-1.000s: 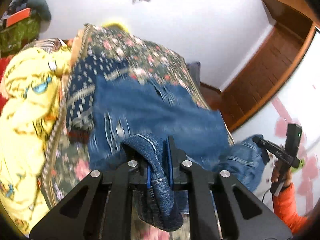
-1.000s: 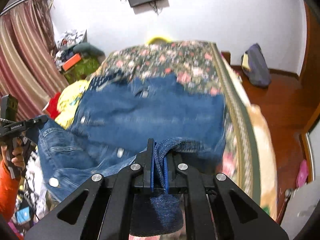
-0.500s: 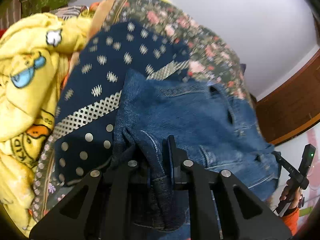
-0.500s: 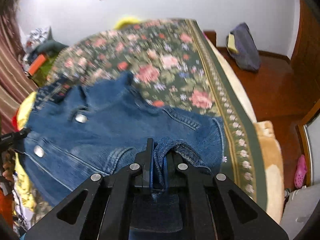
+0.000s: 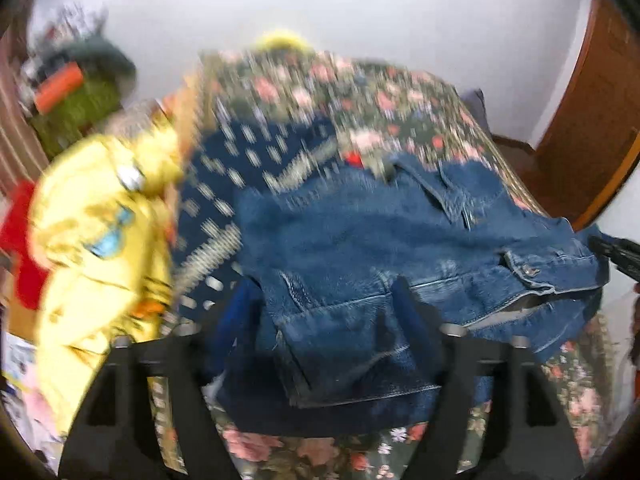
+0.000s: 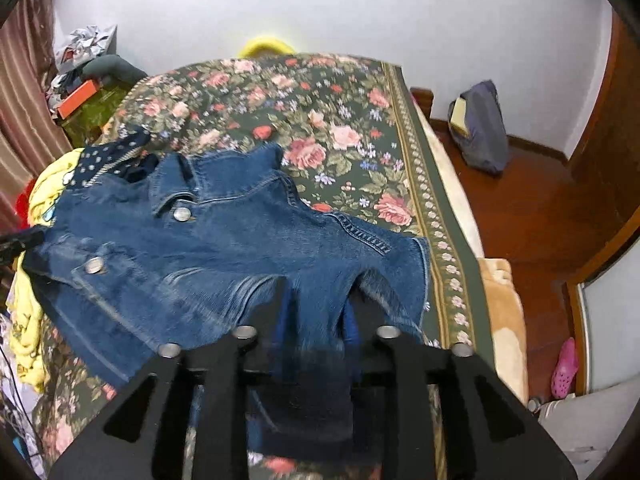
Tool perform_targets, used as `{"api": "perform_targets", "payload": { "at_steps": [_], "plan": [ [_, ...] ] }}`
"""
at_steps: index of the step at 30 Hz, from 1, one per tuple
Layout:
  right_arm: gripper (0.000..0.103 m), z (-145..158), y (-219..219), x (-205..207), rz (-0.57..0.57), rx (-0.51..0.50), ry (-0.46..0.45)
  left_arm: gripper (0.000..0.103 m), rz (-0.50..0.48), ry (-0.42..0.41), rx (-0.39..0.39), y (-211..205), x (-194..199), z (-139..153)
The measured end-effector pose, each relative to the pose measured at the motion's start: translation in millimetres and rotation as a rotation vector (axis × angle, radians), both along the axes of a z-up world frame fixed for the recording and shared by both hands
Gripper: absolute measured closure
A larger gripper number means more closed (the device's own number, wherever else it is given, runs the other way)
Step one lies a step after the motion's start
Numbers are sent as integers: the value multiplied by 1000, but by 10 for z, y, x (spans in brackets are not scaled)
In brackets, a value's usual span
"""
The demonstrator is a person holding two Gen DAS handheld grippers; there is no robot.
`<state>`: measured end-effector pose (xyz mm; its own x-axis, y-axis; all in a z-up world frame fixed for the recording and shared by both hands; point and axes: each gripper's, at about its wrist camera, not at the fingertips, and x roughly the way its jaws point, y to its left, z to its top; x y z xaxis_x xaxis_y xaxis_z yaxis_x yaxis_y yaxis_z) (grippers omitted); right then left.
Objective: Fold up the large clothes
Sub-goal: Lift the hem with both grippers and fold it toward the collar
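A blue denim jacket [image 6: 224, 240] lies folded on the floral bedspread [image 6: 340, 128], collar toward the far end. In the left wrist view the jacket [image 5: 400, 248] lies across the bed, blurred. My left gripper [image 5: 324, 296] is open, its fingers spread wide on either side of the jacket's near edge. My right gripper [image 6: 318, 296] is open too, its fingers apart over the jacket's near hem. The denim between each pair of fingers lies loose.
A navy patterned garment [image 5: 248, 184] and a yellow printed blanket [image 5: 100, 240] lie left of the jacket. The bed's right edge [image 6: 452, 240] drops to a wooden floor with a grey bag [image 6: 480, 132]. Clutter stands at the far left [image 6: 80, 88].
Both grippers carried the jacket's edge forward over the bed, laid it down and opened. The jaws that pinched denim now stand apart.
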<state>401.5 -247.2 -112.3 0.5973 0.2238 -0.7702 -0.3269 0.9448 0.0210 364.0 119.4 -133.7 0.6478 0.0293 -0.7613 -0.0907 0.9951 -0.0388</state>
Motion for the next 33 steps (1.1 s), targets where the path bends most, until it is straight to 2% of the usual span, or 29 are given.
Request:
{"api": "perform_targets", "payload": {
  "at_steps": [1,3,5,9,17,23,26,33],
  "plan": [
    [38,78,-6,-92,-22,-28,-61,22,-5,-32,26,-28,-80,91],
    [31,212,-31,-248,-34,-48,-155,22,-18,-52,20,-50,-179,210],
    [31,315,-57,-361,-7,-29,-161,21,-38,-50,2,-67,-252,257],
    [31,304,-42,-526,57,49,-95,21,-80,-23,27,-216,-374,188],
    [31,-185,344,-816,173,21,39,21,-170,99,43,-583,-465,-339],
    [31,-461,558,-762,201,9,102,21,-181,159,60,-709,-334,-659],
    [31,-549,633,-699,203,3,118,21,-176,162,64,-708,-272,-750],
    [31,-576,761,-444,213,7,119,20,-174,131,113,-713,35,-752]
  ]
}}
